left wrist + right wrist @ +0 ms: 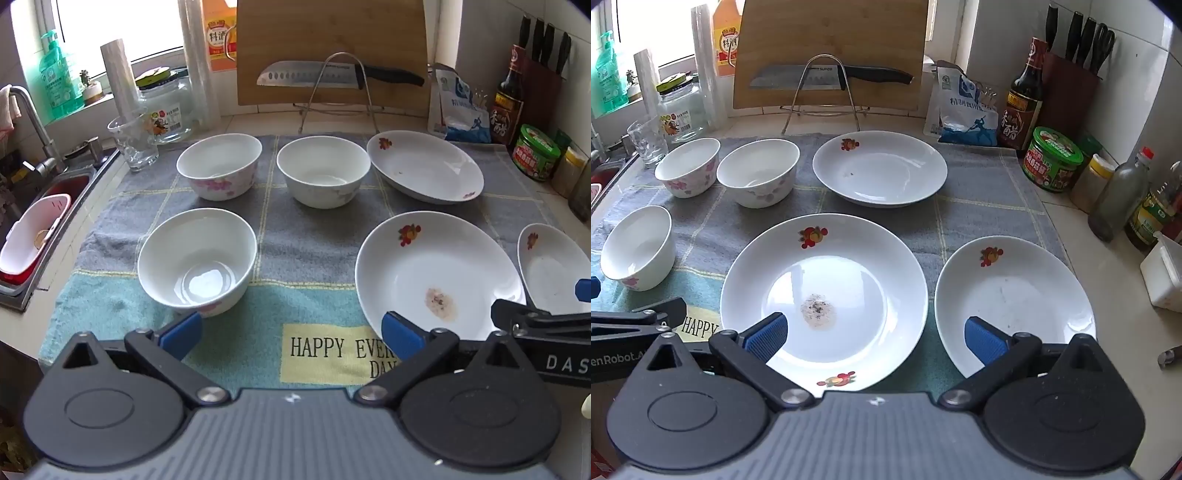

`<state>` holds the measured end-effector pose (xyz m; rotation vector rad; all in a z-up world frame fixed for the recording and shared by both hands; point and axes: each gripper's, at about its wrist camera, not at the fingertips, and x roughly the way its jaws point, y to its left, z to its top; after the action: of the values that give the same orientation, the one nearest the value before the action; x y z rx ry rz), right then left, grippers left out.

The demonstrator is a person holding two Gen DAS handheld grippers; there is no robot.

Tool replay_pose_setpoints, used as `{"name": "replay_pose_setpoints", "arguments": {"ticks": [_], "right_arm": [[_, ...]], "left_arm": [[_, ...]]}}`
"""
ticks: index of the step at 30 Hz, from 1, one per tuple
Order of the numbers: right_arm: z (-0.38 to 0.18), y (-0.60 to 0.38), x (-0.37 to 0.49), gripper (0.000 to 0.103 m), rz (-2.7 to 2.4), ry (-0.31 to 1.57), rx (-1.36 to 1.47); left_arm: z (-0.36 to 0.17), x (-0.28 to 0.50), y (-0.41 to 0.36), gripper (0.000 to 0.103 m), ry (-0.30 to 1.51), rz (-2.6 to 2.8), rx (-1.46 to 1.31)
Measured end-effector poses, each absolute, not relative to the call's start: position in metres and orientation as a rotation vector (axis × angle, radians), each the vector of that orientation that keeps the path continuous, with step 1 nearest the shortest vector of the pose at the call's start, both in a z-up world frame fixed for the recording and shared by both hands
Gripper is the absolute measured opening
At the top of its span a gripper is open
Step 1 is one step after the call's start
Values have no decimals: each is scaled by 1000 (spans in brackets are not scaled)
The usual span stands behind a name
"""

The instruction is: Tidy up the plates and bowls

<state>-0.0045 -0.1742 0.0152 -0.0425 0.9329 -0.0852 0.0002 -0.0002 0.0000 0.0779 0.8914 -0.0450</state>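
Three white bowls and three white flower-print plates sit apart on a grey-green towel [306,240]. In the left wrist view the near bowl [197,260] is ahead left, two bowls [219,166] [323,170] behind, the stained plate [436,273] at right, another plate [424,166] at back right. My left gripper [291,334] is open and empty, above the towel's front. My right gripper [877,338] is open and empty, between the stained plate [823,299] and the right plate [1012,299]. The far plate [881,168] lies beyond.
A sink [33,221] with a red-white basket lies left. A glass [135,142], jar, cutting board [328,48] and knife on a rack stand behind. Bottles, a green tub [1052,158] and a knife block [1071,85] line the right side.
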Motion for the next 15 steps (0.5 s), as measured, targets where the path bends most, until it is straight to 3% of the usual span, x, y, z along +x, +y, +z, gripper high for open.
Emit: {"name": "replay_pose_setpoints", "arguments": {"ticks": [15], "right_arm": [[21,-173,-8,103,-84,925,-34]], "left_arm": [[2,-3,0,102,887,-49,76]]}}
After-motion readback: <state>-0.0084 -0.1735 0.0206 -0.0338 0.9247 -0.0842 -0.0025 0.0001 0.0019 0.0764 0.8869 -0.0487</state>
